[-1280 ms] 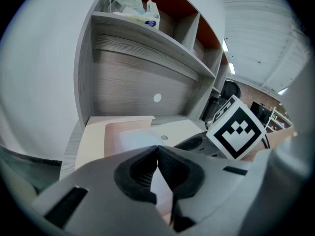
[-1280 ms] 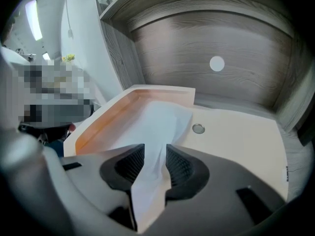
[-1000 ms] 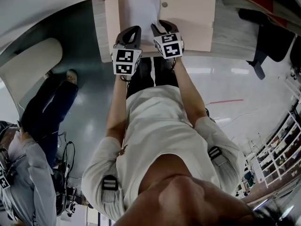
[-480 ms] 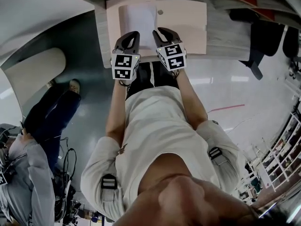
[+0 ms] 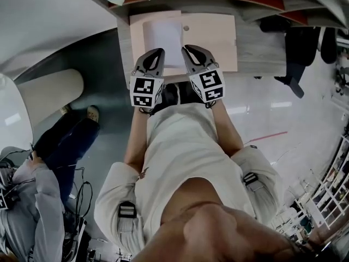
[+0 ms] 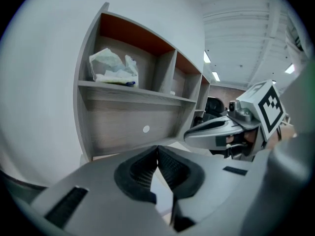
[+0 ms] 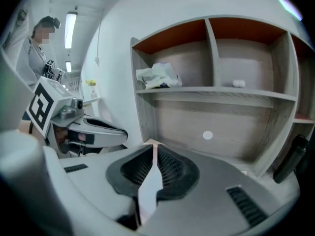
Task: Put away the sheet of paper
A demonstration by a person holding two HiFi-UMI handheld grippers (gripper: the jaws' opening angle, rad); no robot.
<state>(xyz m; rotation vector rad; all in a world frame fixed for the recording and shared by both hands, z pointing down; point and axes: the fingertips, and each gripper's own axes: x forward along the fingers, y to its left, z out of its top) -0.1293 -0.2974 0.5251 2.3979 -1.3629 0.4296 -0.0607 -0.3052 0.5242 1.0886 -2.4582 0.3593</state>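
Observation:
A white sheet of paper lies over a pink mat on the grey desk. Both grippers hold its near edge. My left gripper is on the left part of that edge; in the left gripper view its pads meet, with a pale strip of the sheet between them. My right gripper has just been closing its jaws. In the right gripper view the sheet stands edge-on, pinched between the ribbed pads.
A wooden shelf unit rises behind the desk, with a crumpled plastic bag in one upper compartment and a small white object in another. A black chair stands to the right. Another person stands at the left.
Both grippers have come up nearer to the head camera, side by side at the sheet's near edge. The shelf with the bag has come into view at the top.

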